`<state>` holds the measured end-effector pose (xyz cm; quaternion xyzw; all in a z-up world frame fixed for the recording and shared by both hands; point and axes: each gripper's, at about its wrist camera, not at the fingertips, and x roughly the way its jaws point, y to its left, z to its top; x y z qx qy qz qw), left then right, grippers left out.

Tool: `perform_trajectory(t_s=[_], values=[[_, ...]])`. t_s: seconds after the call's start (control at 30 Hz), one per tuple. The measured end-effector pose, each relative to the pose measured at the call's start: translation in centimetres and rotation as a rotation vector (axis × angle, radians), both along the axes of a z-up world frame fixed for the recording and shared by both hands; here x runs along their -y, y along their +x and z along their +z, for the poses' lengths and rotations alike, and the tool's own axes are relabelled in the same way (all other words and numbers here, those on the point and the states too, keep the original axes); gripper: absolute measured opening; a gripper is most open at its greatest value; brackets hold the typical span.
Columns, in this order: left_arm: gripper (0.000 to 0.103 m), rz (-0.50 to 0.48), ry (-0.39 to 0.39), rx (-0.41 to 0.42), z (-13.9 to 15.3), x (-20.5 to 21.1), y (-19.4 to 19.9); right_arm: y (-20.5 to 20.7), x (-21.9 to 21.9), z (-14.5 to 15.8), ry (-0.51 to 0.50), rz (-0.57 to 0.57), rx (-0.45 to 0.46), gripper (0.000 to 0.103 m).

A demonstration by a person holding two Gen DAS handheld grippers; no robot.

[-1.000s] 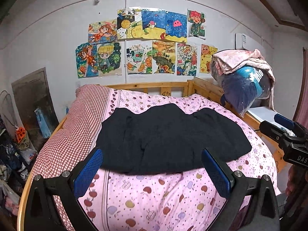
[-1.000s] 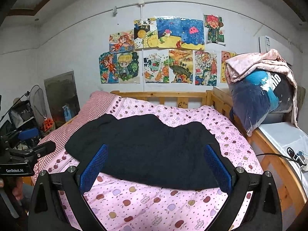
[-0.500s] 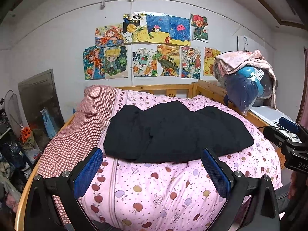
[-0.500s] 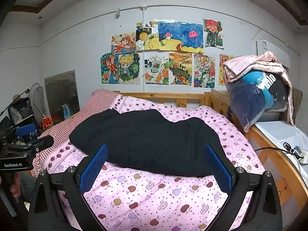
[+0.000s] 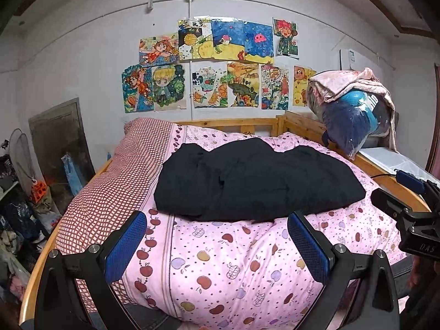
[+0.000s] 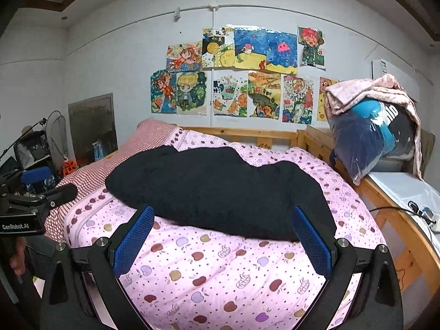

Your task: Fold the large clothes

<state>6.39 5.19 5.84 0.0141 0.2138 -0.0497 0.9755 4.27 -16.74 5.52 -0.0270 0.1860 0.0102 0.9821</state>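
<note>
A large black garment [image 5: 255, 181] [image 6: 220, 189] lies spread and rumpled across the pink apple-print quilt [image 5: 225, 264] [image 6: 220, 275] on a wooden bed. My left gripper [image 5: 217, 236] hovers open near the foot of the bed, short of the garment's near edge, nothing between its blue pads. My right gripper [image 6: 222, 233] is open too, its fingers framing the garment's near hem without touching it. The right gripper's body [image 5: 409, 220] shows at the right edge of the left wrist view. At the left edge of the right wrist view is the left gripper's body [image 6: 30, 209].
A red-checked sheet [image 5: 110, 181] covers the bed's left side. A bagged bundle under a pink blanket [image 5: 354, 115] [image 6: 376, 126] sits on the right bed rail. A white surface with cables [image 6: 409, 200] is at right. Clutter and a fan [image 6: 55, 143] stand at left.
Both grippers have pulled back and lowered from the garment toward the foot of the bed, so more quilt shows in front. The garment has not moved.
</note>
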Motion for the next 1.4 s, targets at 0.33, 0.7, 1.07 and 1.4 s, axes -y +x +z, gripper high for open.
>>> perform_trajectory(t_s=[0.33,0.7,1.07,1.4], values=[[0.103,0.006,0.016,0.027,-0.9,0.4,-0.6,-1.0,0.3,-1.3,0.027,0.000,0.034,0.098],[0.103,0.008,0.046,0.002,-1.7,1.2,-0.6,-0.2,0.9,-2.1,0.028,-0.024,-0.005,0.098],[0.103,0.008,0.040,-0.005,-1.9,1.0,-0.6,-0.1,0.8,-2.5,0.025,-0.021,-0.017,0.098],[0.103,0.010,0.038,-0.007,-2.0,1.1,-0.6,0.0,0.8,-2.5,0.026,-0.021,-0.019,0.098]])
